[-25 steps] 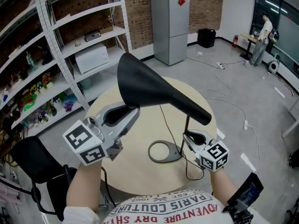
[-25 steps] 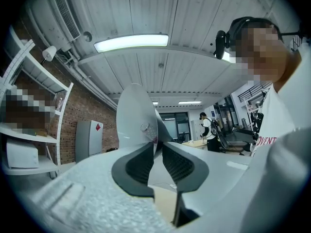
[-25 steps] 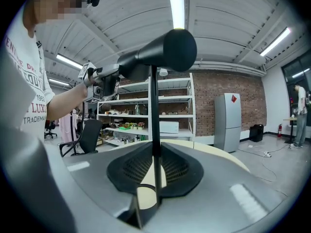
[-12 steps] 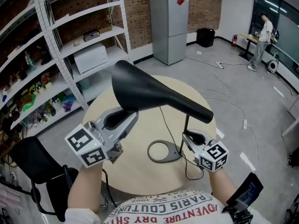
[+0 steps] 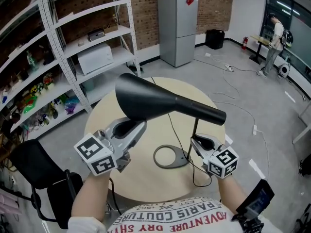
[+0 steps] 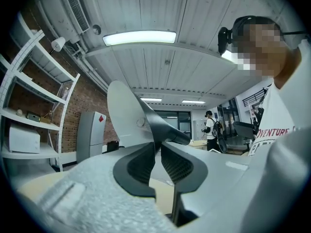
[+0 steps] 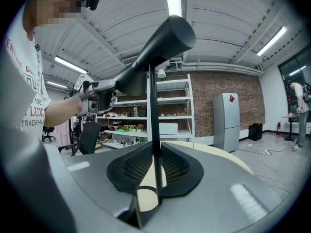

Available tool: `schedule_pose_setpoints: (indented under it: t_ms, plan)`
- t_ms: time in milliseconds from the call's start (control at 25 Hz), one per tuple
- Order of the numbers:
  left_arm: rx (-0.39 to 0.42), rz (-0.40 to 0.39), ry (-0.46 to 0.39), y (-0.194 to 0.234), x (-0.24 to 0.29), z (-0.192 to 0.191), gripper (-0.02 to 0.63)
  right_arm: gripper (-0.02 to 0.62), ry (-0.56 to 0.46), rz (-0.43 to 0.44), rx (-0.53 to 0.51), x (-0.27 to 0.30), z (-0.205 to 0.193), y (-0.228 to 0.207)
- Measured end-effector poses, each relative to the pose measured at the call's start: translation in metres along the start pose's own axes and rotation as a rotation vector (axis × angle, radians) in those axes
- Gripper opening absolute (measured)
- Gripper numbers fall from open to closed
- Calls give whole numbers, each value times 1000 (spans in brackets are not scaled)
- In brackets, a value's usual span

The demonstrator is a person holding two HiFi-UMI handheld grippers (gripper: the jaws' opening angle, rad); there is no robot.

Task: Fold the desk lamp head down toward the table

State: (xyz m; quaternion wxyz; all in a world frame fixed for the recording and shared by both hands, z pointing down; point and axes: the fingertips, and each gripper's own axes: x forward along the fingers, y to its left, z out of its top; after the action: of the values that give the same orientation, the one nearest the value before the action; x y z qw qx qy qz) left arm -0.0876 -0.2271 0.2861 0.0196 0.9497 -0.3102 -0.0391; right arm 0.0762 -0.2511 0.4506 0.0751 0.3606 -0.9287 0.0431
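Grey fridge (image 5: 177, 28) against the brick wall (image 5: 146, 6), black bin (image 5: 215, 39) just right of it. White shelving (image 5: 87, 14) on the left, with a microwave (image 5: 95, 60) mid shelf and toys (image 5: 34, 98) lower down. Black chair (image 5: 39, 174) bottom left. Person (image 5: 273, 40) far right, cables (image 5: 228, 68) on the floor (image 5: 272, 110).

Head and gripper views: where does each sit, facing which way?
Head view: on head, steeply down at table, lamp head; left gripper, right gripper, forearms show.
Left gripper view: on left gripper, along jaws closing on lamp head rim; torso shows.
Right gripper view: on right gripper, along jaws clamping stem; left forearm shows.
All share the lamp head.
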Motion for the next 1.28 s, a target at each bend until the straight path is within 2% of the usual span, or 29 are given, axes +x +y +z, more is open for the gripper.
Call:
schedule_pose_setpoints:
  t_ms: [800,1280]
  plan:
    - [-83,-7,35,-4,4,-53,35,49,-6,-3,9,1,-3,-1]
    - [-136,-16,37,-8,9,-70,32,49,-12,-3,18,2,-3,-2]
